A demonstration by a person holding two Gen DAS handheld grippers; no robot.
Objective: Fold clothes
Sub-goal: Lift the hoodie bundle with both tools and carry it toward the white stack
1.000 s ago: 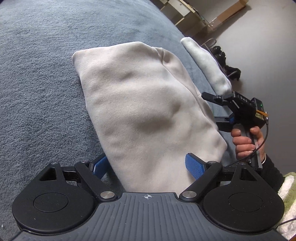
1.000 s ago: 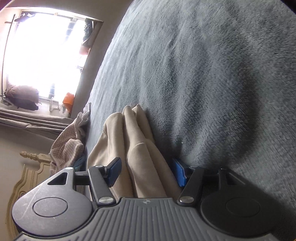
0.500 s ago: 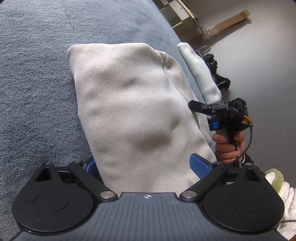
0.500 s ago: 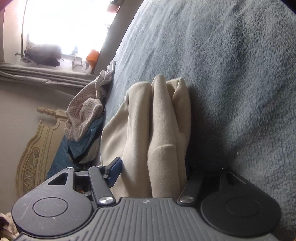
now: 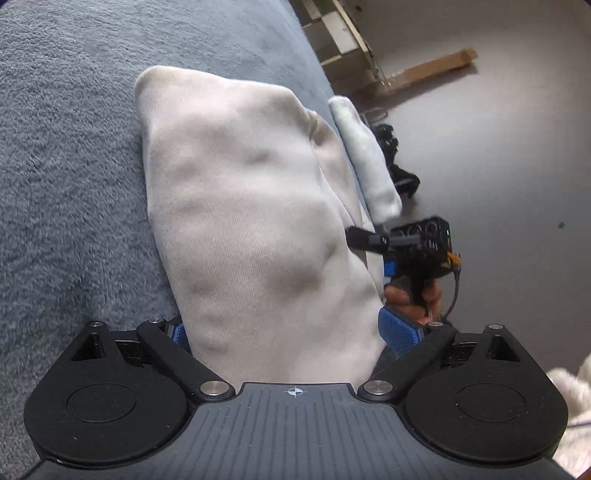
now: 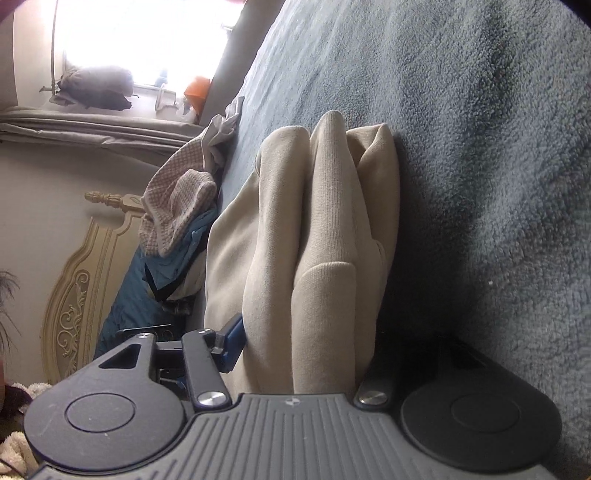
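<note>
A cream folded garment (image 5: 251, 221) lies on the grey fleece bed cover (image 5: 66, 184). My left gripper (image 5: 288, 332) straddles its near end, jaws wide apart around the thick folded bundle, blue pads (image 5: 399, 334) at each side. My right gripper (image 5: 373, 240) shows in the left wrist view at the garment's right edge, held by a hand. In the right wrist view the garment (image 6: 321, 240) stands as several stacked folds between the right gripper's (image 6: 303, 354) jaws; one blue pad (image 6: 232, 341) shows on the left, the other is hidden against the cover.
A pale blue folded cloth (image 5: 365, 158) lies at the bed's edge beyond the garment. A heap of checked and blue clothes (image 6: 173, 229) sits by the carved headboard (image 6: 74, 306). Floor with a black object (image 5: 395, 162) and shelving (image 5: 340, 33) lies to the right.
The garment has slid across the cover with both grippers around it. The right gripper has come closer to the left gripper, and its view has swung toward the headboard.
</note>
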